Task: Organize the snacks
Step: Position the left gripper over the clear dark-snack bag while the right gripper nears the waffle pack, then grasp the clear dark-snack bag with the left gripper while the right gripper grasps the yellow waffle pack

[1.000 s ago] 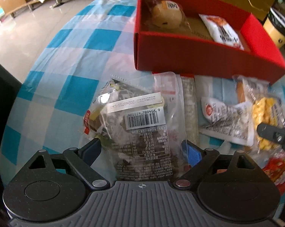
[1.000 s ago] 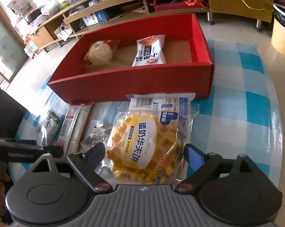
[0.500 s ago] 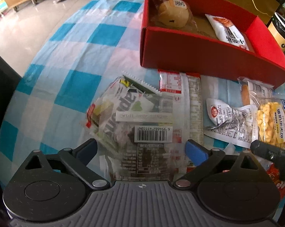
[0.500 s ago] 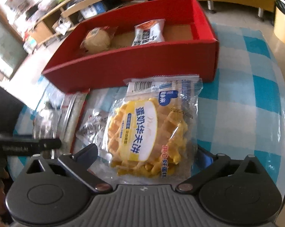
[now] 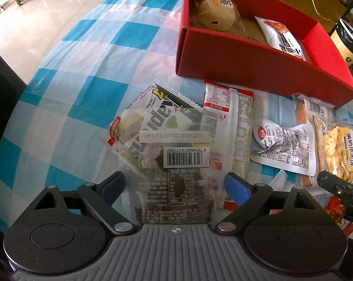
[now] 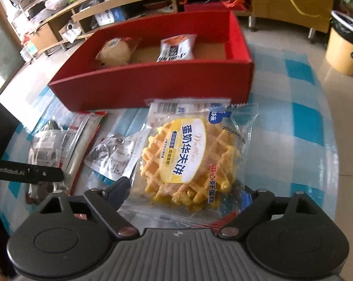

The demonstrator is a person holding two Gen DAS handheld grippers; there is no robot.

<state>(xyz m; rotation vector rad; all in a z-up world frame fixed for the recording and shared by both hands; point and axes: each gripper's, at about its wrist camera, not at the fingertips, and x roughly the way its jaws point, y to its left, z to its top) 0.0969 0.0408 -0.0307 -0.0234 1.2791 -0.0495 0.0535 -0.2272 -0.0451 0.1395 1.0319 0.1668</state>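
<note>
Right jaws clench the crinkly clear waffle packet (image 6: 190, 154); left jaws released (around a glossy barcoded pouch (image 5: 176, 164)).

Both pictures are bright with daylight, which seems to come from the upper left, where the floor (image 5: 35, 21) in the left wrist view shines pale and the window area (image 6: 3, 46) in the right wrist view is washed out white. The clear snack wrappers (image 5: 176, 140) catch shiny glare, and the waffle pack (image 6: 190, 154) has soft glints too. Both views bend round like a fishbowl, so the checked tablecloth (image 5: 78, 89) curves at the edges and the corners go dark, and the right wrist view looks a bit smeared, most of all the red box (image 6: 153, 86) and the shelves (image 6: 82, 11) at the top.
</note>
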